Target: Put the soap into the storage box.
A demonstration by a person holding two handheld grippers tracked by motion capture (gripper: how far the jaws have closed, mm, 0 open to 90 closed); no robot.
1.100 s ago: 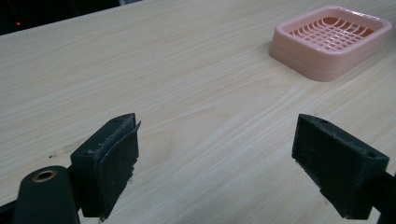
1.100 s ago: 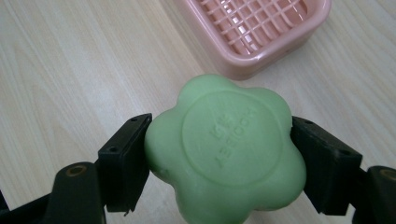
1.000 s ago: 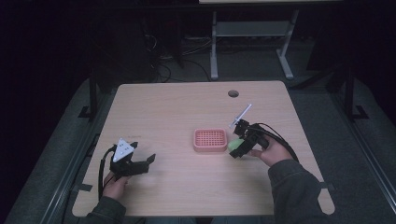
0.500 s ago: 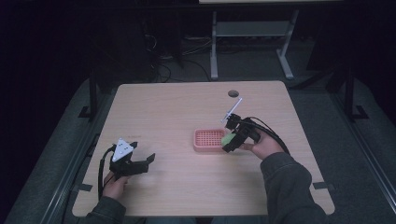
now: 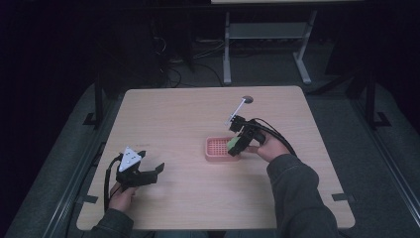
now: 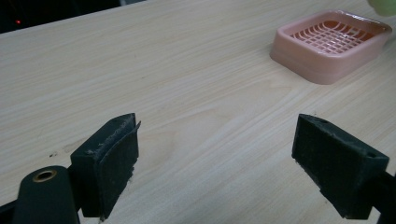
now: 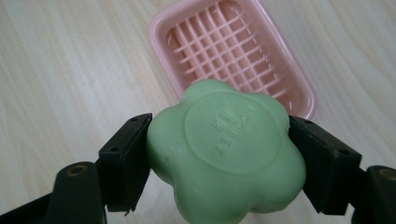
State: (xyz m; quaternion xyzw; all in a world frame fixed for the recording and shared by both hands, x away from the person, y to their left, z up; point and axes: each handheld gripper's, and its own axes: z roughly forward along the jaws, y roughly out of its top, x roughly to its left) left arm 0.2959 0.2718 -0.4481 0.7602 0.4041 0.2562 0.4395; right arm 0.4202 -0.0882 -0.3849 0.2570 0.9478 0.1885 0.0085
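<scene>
Right gripper point(image 7: 219, 158) jaws clamping green soap point(image 7: 224, 149), left gripper point(image 6: 219, 158) agape

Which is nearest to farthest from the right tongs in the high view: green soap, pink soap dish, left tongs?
1. Green soap: clamped in the right tongs.
2. Pink soap dish: just beside and below them, on the side toward the left tongs.
3. Left tongs: far across the table, near the person's edge.

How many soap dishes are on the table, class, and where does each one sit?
1. The pink soap dish sits right of the table's middle, empty, just below the green soap held in the right claw.
</scene>
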